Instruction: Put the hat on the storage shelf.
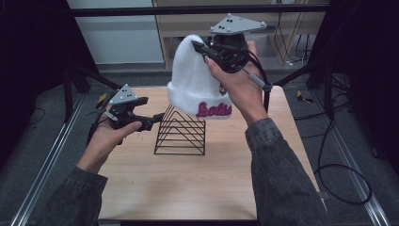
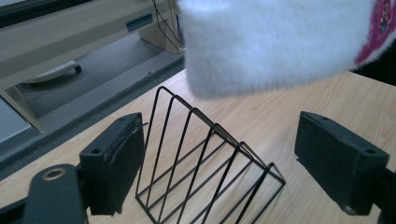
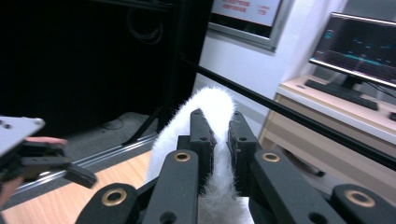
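Reading "Lolis" in magenta, white beanie [image 1: 195, 77] hangs pinched in right tool [image 3: 218, 122] above wire rack [image 1: 181, 133]; left tool [image 2: 219, 161] spread, empty, beside rack on bench [image 1: 188, 179]

Table [image 1: 188, 188]: light wood-grain top, mostly bare.
Floor [image 1: 47, 122]: grey, around the table on both sides.
Rails [image 1: 42, 165]: metal tracks run along the floor left and right of the table.
Cables [image 1: 339, 174]: black, looped on the floor to the right of the table.
Frame bar [image 1: 197, 9]: dark, level, across the far side above the table.
Cabinet [image 1: 291, 23]: pale wood, behind the bar, wires hanging in front.
Monitor [image 3: 359, 46]: lit, on a pale desk.
Keyboard [image 3: 341, 88]: dark, in front of the monitor.
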Tool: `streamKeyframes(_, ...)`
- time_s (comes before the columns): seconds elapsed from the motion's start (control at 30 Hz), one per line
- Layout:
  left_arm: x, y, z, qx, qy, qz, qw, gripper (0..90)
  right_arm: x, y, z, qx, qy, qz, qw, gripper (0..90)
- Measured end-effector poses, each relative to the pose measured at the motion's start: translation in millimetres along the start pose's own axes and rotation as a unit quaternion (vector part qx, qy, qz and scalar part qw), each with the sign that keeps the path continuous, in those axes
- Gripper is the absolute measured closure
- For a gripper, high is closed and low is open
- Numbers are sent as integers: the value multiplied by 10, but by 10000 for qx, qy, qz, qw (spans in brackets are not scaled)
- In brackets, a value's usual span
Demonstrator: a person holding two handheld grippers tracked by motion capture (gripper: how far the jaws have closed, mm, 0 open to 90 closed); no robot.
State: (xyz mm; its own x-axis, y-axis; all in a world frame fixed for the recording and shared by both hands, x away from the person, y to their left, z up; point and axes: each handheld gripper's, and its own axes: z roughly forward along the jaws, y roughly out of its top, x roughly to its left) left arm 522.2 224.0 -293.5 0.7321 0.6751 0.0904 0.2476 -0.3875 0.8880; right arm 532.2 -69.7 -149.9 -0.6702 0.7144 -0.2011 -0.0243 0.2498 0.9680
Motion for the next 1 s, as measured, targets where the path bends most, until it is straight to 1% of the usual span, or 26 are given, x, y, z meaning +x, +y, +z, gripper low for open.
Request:
streamKeyframes(0.07,9,11,9,-5,20,-2,10000,170,43,28,45,-10,100,-2,9999,838)
streamKeyframes(0.1,16,33,29,-75,28,-45,10000,179,67,41,67,-13,140,2,9999,838)
streamKeyframes(0.13,20,46,35,-96,7,-35,9999,201,90,53,85,-23,188,-9,9998,838)
streamKeyframes(0.17,20,46,35,-96,7,-35,9999,215,90,53,85,-23,188,-9,9998,838)
streamKeyframes(0.2,20,53,39,-107,10,-25,9999,215,116,65,106,-40,238,-17,9997,838)
streamKeyframes(0.27,34,64,53,-95,57,18,9999,253,165,77,149,-40,354,-44,9994,838)
streamKeyframes(0.37,58,61,64,-121,59,-64,9999,301,225,78,194,-21,506,-32,9987,838)
streamKeyframes(0.43,77,55,72,-113,71,-93,9999,324,266,76,224,-30,588,-85,9982,837)
streamKeyframes(0.53,98,51,74,-98,105,-124,9998,440,303,69,256,-11,684,-130,9976,838)
streamKeyframes(0.57,112,51,62,-87,117,-77,9999,509,311,64,265,-13,706,-130,9974,837)
streamKeyframes(0.6,122,51,50,-82,138,-71,9998,574,316,56,275,-26,728,-131,9973,837)
streamKeyframes(0.63,122,49,47,-100,118,-98,9998,618,317,44,285,-31,738,-129,9972,838)
streamKeyframes(0.67,120,47,42,-72,123,-48,9999,662,313,31,296,-16,730,-141,9972,838)
streamKeyframes(0.7,110,42,35,-2,193,57,9998,690,306,20,307,6,723,-147,9973,837)
streamKeyframes(0.73,102,38,31,35,230,113,9997,703,288,1,325,48,693,-160,9975,837)
streamKeyframes(0.77,95,35,28,43,241,123,9996,718,264,-17,339,73,674,-145,9976,838)
streamKeyframes(0.83,92,27,9,17,299,85,9995,737,222,-54,367,93,638,-71,9979,837)
streamKeyframes(0.9,94,24,8,12,302,52,9995,746,202,-71,381,107,613,-47,9981,838)
streamKeyframes(1.0,87,14,11,54,398,25,9992,755,150,-141,438,177,572,16,9982,837)
